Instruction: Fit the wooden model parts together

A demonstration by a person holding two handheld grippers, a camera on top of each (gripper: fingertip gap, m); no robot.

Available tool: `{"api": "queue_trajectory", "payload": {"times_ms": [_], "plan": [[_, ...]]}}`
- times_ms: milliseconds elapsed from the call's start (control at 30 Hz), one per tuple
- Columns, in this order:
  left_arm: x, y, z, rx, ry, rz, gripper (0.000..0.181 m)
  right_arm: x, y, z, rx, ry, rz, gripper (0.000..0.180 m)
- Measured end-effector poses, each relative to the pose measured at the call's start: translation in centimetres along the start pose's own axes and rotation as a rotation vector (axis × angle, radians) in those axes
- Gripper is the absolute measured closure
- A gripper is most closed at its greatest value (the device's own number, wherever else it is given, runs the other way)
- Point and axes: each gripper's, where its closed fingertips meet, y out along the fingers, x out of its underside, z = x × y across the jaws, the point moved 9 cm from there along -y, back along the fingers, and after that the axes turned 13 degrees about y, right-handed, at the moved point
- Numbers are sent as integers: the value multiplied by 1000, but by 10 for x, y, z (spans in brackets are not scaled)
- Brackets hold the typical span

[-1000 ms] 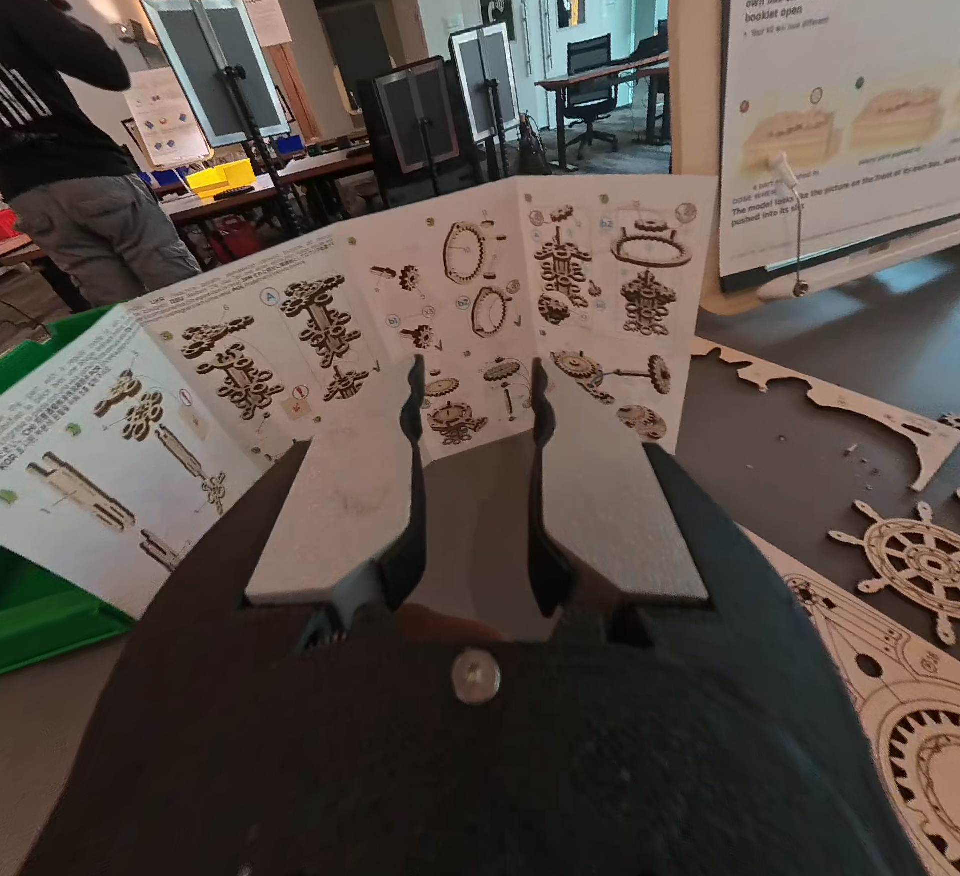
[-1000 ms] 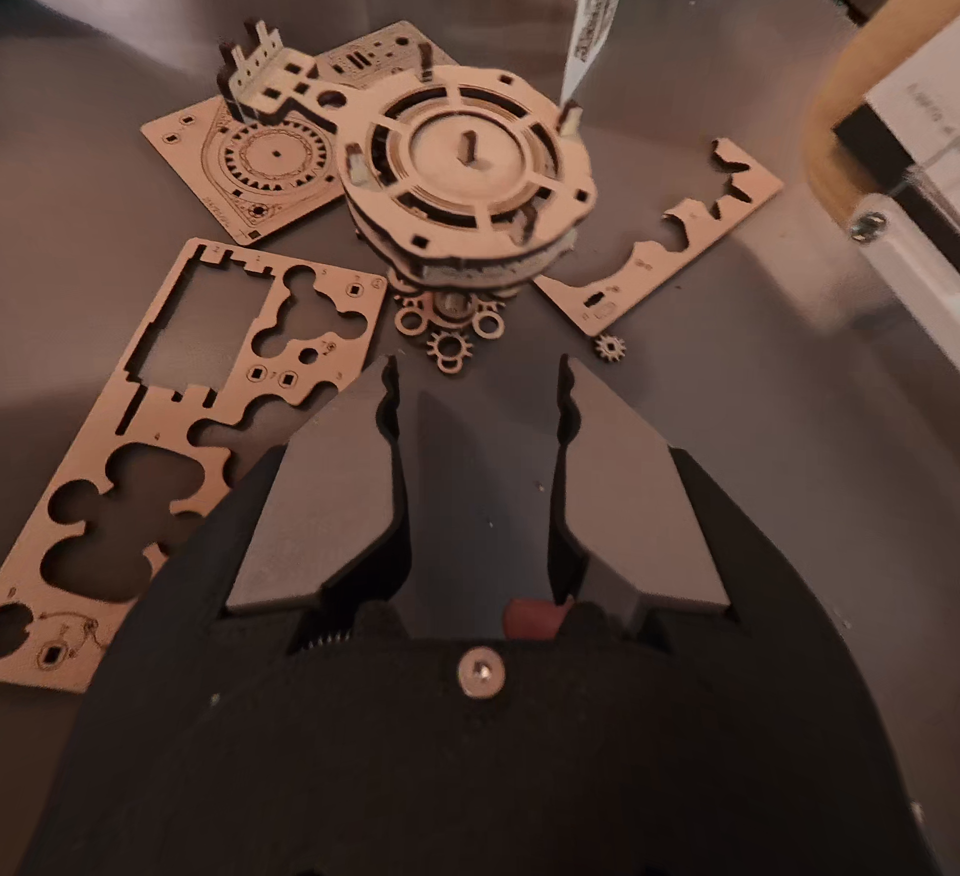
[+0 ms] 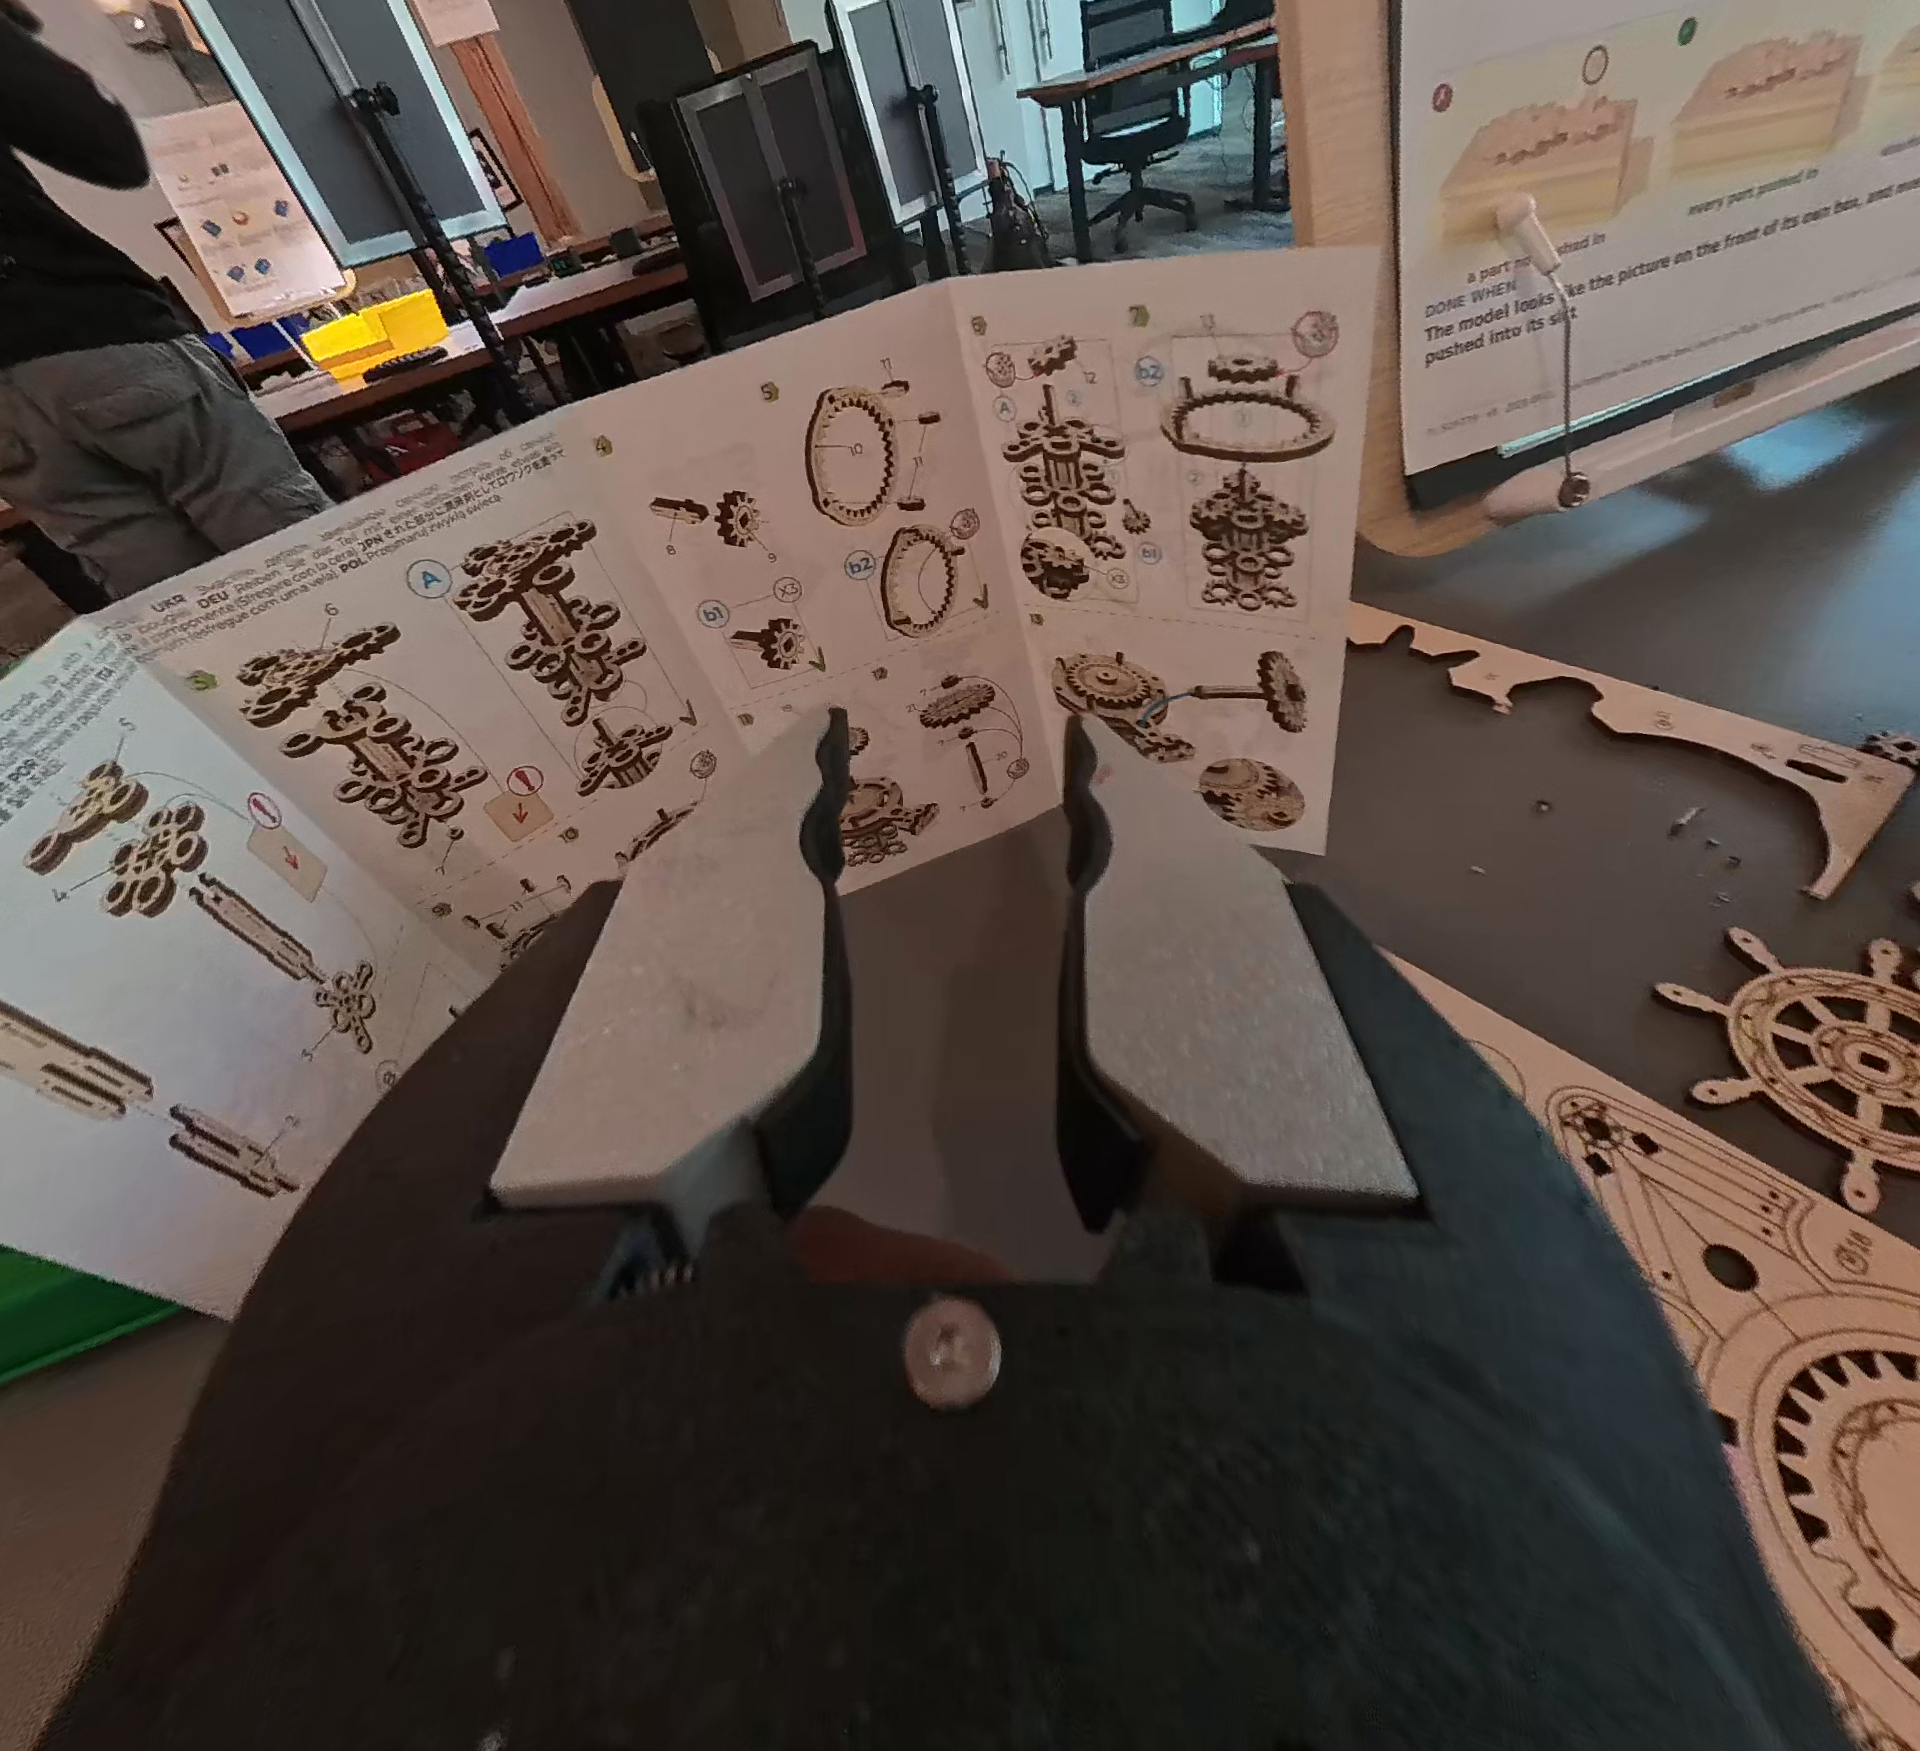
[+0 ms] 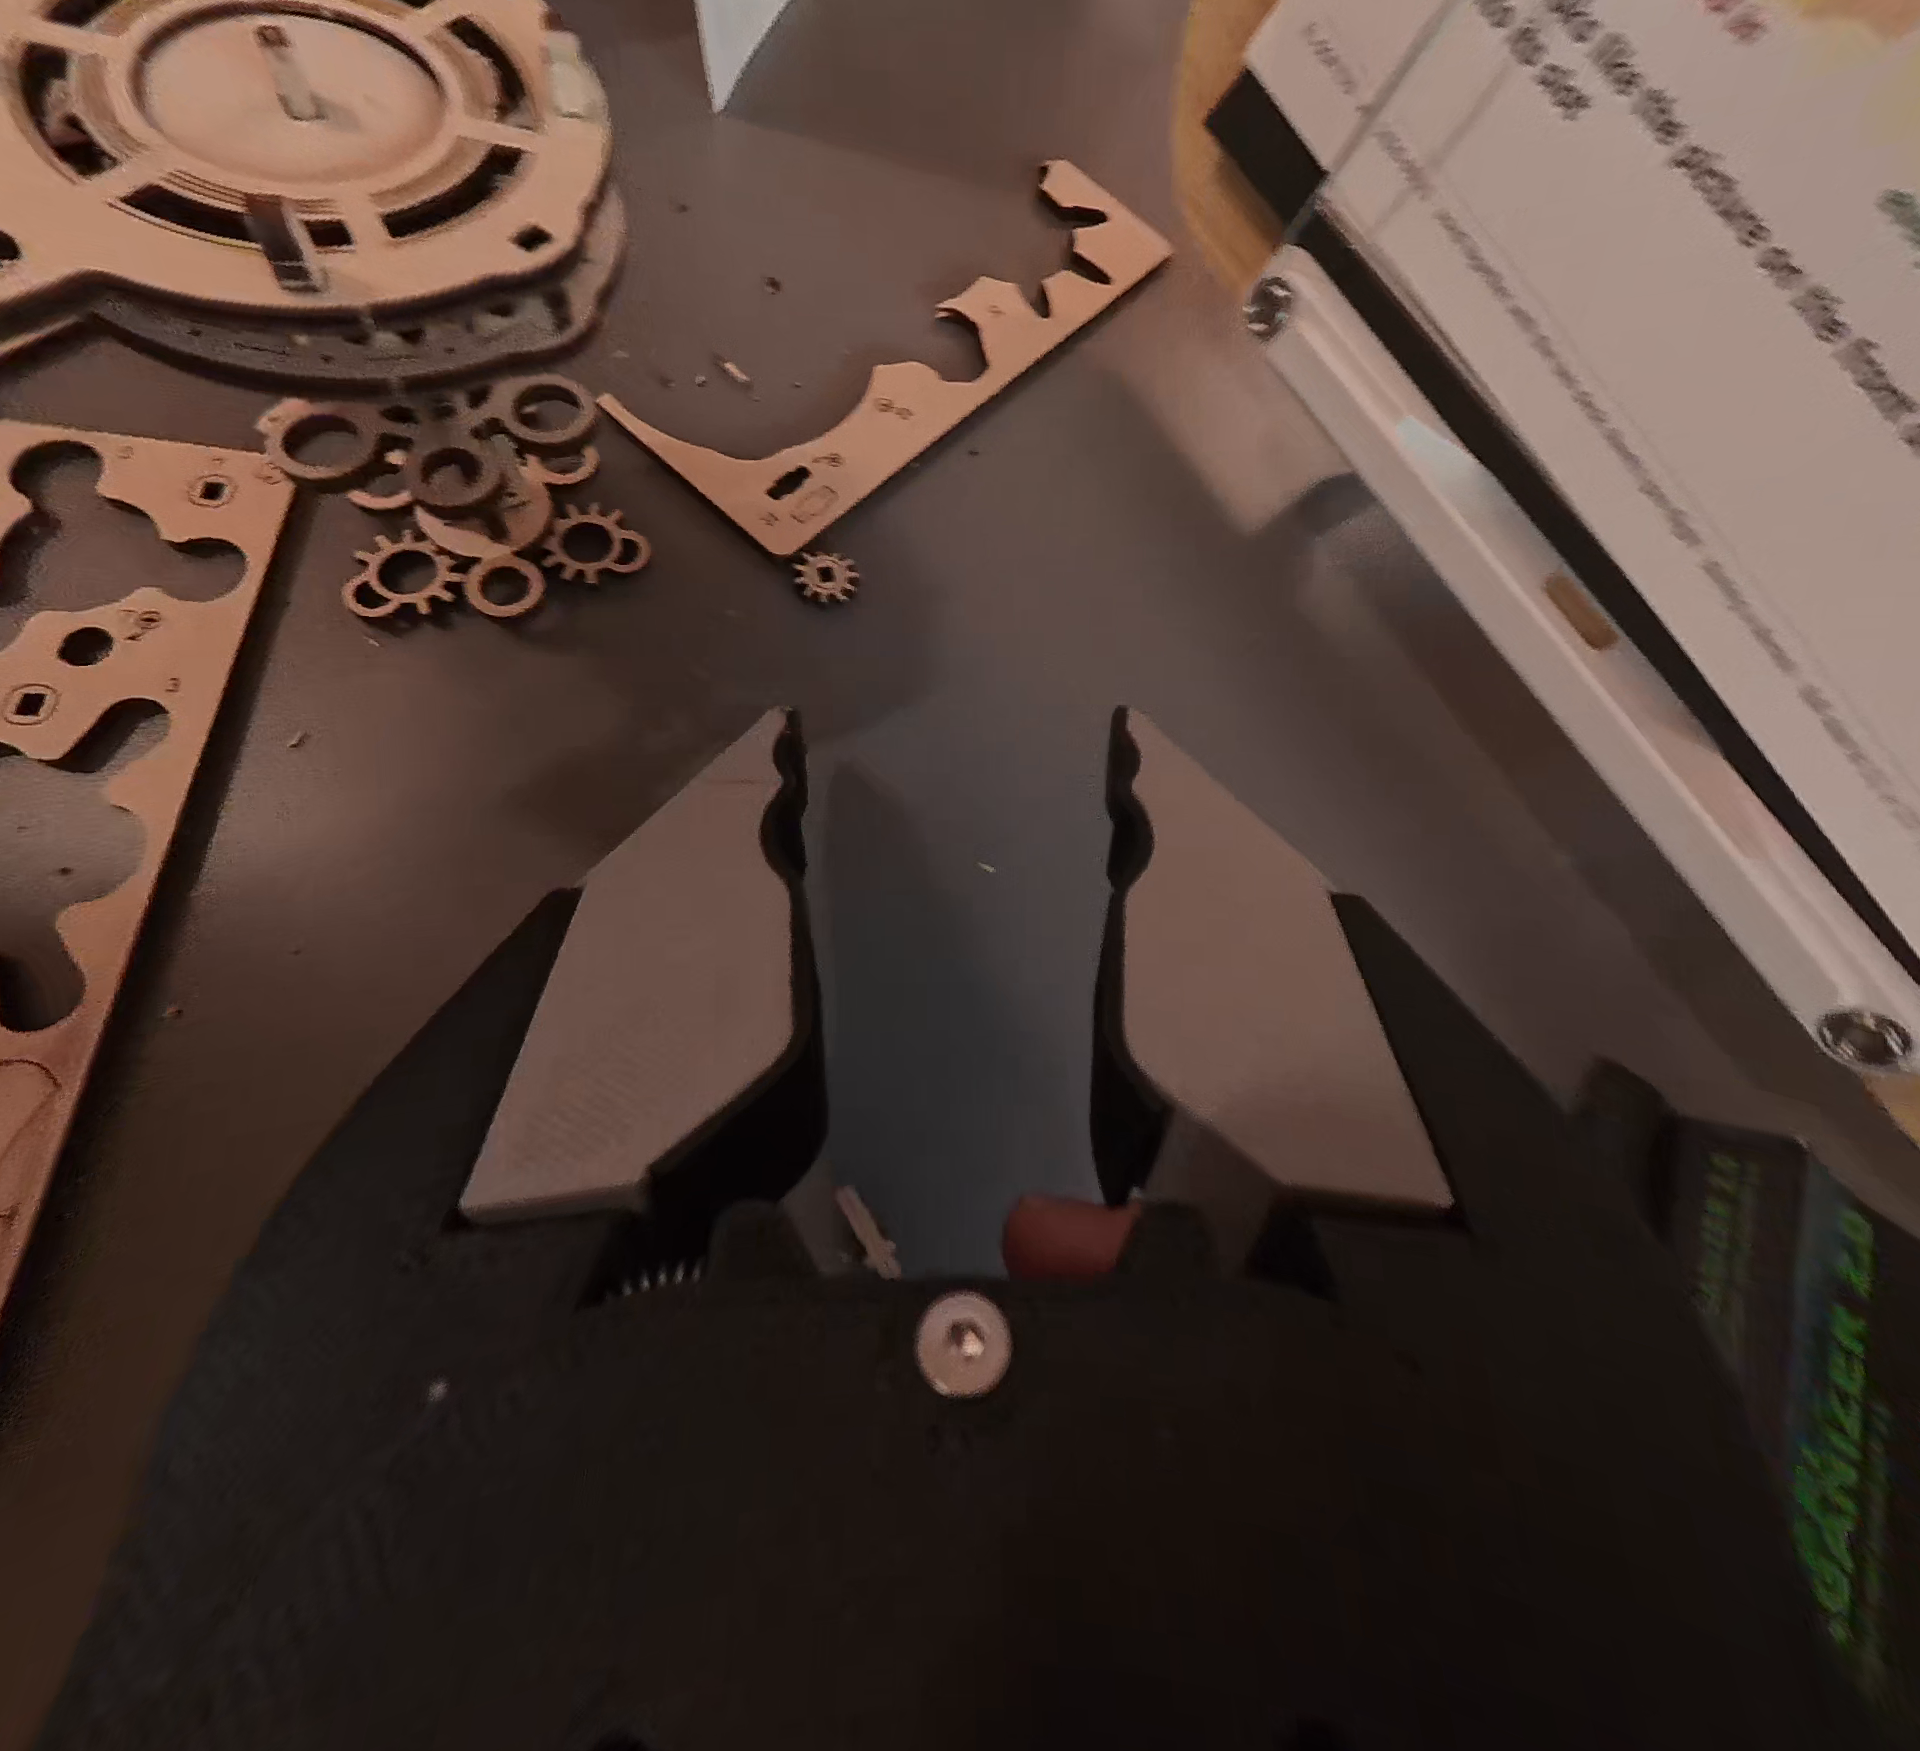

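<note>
My right gripper (image 4: 951, 725) gaping, empty, low over table (image 4: 1039, 662). Small gear (image 4: 824, 576) just ahead, touching corner of offcut (image 4: 883, 444). Round assembly (image 4: 281, 143) far left, ring cluster (image 4: 468, 496) at its edge. Gear thin, light, teeth likely brittle: pinch across rim, gently. My left gripper (image 3: 948, 735) parted, empty, facing booklet (image 3: 665, 621). Ship's wheel (image 3: 1829, 1067) right.
</note>
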Motion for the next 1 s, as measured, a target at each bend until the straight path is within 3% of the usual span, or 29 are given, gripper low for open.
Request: {"api": "queue_trajectory", "payload": {"times_ms": [267, 533, 700, 867, 1000], "plan": [[-3, -1, 3, 26, 3, 27, 140, -2, -21, 26, 73, 147, 169, 123], [-15, -16, -15, 71, -147, 146, 139, 1, -28, 42, 125, 215, 233, 122], [-26, -26, -28, 155, -10, 186, 132, 3, -24, 47, 121, 176, 192, 121], [-7, -40, -37, 216, 100, 236, 135, 8, -25, 51, 135, 130, 158, 121], [7, -40, -41, 262, 99, 129, 141, 10, -26, 53, 111, 168, 148, 120]]}}
